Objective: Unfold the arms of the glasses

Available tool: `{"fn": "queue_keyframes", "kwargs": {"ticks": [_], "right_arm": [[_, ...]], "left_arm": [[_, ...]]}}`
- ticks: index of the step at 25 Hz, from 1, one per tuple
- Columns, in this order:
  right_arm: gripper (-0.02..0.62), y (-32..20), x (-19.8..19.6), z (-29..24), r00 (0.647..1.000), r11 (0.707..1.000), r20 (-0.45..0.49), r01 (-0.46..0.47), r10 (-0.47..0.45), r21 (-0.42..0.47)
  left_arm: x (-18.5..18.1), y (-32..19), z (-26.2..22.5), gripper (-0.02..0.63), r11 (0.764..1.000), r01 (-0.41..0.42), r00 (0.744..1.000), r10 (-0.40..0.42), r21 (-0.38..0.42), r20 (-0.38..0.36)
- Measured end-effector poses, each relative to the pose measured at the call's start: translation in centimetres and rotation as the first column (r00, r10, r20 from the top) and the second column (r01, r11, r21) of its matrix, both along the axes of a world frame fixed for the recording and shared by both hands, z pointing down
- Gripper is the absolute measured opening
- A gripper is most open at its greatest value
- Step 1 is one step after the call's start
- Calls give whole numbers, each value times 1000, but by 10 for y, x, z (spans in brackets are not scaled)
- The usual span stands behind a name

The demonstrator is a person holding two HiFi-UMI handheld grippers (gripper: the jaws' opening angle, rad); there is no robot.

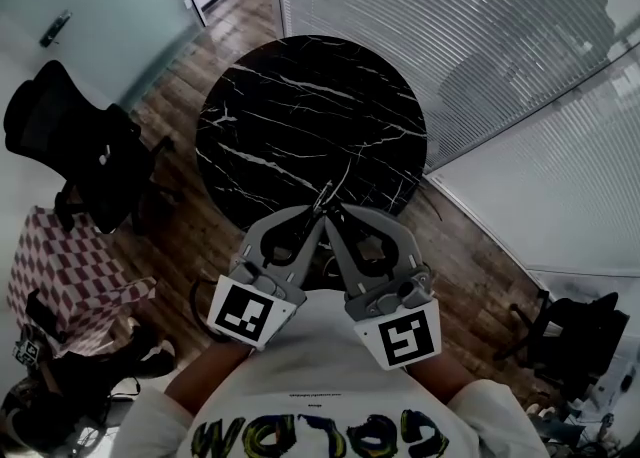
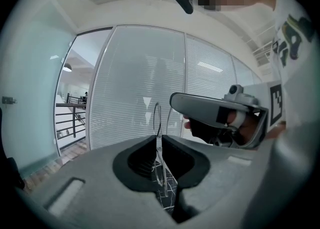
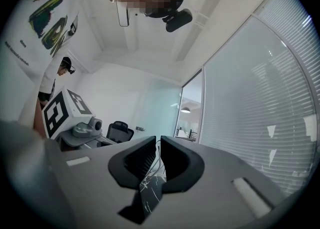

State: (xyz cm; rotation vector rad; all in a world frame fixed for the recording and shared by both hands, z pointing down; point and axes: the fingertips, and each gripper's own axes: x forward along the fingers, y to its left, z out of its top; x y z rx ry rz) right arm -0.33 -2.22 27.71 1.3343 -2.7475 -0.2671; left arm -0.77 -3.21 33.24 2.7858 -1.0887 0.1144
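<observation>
Thin wire-framed glasses (image 1: 329, 196) hang in the air over the near edge of a round black marble table (image 1: 300, 96). Both grippers meet at them from below in the head view. My left gripper (image 1: 318, 212) is shut on the frame; in its own view a lens rim (image 2: 157, 118) rises from between its closed jaws (image 2: 158, 139). My right gripper (image 1: 336, 212) sits just to the right, jaws nearly together, with a thin wire of the glasses (image 3: 157, 154) pinched between them (image 3: 158, 141). Which part each holds is too fine to tell.
A black office chair (image 1: 80, 141) stands left of the table, with a checkered cloth (image 1: 60, 271) nearer me. Glass walls with blinds (image 1: 480, 36) run along the right. Another chair (image 1: 570, 336) sits at lower right. The floor is wood.
</observation>
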Motion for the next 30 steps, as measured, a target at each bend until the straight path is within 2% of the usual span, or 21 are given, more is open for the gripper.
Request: {"fn": "queue_keyframes", "kwargs": {"ticks": [11, 23, 30], "right_arm": [[32, 3, 0, -3, 1000, 1000, 0, 7, -7, 17], [32, 12, 1, -7, 1000, 999, -10, 16, -15, 48], [32, 16, 8, -3, 1000, 999, -1, 1, -1, 52]], "left_arm": [[-8, -3, 5, 32, 999, 10, 1000, -11, -35, -21], [-26, -13, -1, 28, 997, 59, 992, -65, -56, -110], [-34, -22, -2, 28, 995, 80, 987, -88, -67, -132]]}}
